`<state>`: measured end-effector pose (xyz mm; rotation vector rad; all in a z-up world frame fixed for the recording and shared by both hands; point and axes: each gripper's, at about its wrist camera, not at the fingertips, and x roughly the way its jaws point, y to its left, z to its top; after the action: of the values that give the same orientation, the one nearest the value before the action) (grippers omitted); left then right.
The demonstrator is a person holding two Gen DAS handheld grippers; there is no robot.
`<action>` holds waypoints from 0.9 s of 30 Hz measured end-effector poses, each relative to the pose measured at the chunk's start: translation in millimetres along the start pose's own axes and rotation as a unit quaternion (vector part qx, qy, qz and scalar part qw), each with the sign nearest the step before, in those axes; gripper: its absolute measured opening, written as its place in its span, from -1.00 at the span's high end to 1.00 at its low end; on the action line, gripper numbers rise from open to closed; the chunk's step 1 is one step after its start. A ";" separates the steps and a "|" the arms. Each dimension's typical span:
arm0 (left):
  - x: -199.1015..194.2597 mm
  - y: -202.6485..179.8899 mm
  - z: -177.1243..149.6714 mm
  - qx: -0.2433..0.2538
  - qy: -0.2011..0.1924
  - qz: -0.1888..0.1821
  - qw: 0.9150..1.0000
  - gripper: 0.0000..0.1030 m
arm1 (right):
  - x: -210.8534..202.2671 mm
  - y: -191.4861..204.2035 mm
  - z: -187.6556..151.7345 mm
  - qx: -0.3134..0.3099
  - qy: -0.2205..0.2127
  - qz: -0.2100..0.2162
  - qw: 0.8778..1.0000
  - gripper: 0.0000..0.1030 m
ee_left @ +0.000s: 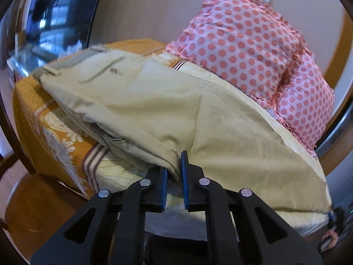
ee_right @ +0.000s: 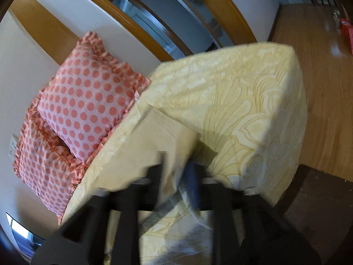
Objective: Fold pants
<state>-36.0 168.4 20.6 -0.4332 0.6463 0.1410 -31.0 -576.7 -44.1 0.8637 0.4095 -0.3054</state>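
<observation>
The soft khaki cloth pants [ee_left: 154, 101] lie spread on the bed [ee_left: 53, 119], reaching away ahead of the jaws. The left gripper [ee_left: 174, 174] has its jaws pressed on a bunched edge of the pants, likely so that edge can be lifted and folded over. The right gripper [ee_right: 176, 176] is blurry; cloth sits between its jaws, but I cannot tell if they squeeze it. Two pink spotted pillows [ee_left: 249, 50] sit beyond the pants, right of the left jaws.

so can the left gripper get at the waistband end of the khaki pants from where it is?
Probably not yet: left gripper is shut on the khaki pants; the waistband lies at the bed's far end.
</observation>
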 end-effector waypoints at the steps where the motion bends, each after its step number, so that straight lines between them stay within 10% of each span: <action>1: -4.5 -0.9 -1.0 0.008 -0.005 0.003 1.000 0.68 | -6.7 0.1 0.6 -0.002 -0.015 -0.005 1.000 -0.25; 6: -37.8 -7.0 -2.5 0.045 -0.057 0.052 0.996 0.47 | -15.1 -9.5 5.2 0.000 -0.044 -0.033 0.998 -0.05; 10: -54.7 -9.6 5.6 0.049 -0.124 0.062 0.989 -0.44 | -6.9 -1.6 -4.1 -0.032 -0.040 -0.032 0.998 0.05; 16: -26.8 -22.2 10.6 0.074 -0.115 0.037 0.990 -0.46 | 4.6 15.4 -27.5 -0.063 -0.039 0.012 0.997 0.34; 19: -4.8 -23.7 8.3 0.082 -0.095 0.037 0.991 -0.47 | 10.3 13.5 -28.4 -0.061 -0.050 0.021 0.997 0.85; 27: 17.2 -19.7 -7.5 0.101 -0.074 0.046 0.991 -0.57 | -0.7 40.4 -21.5 -0.109 -0.075 0.043 0.990 0.94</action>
<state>-21.3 147.3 11.6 -0.1961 0.5283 0.1908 -19.5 -534.9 -29.2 0.6386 0.2593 -0.2394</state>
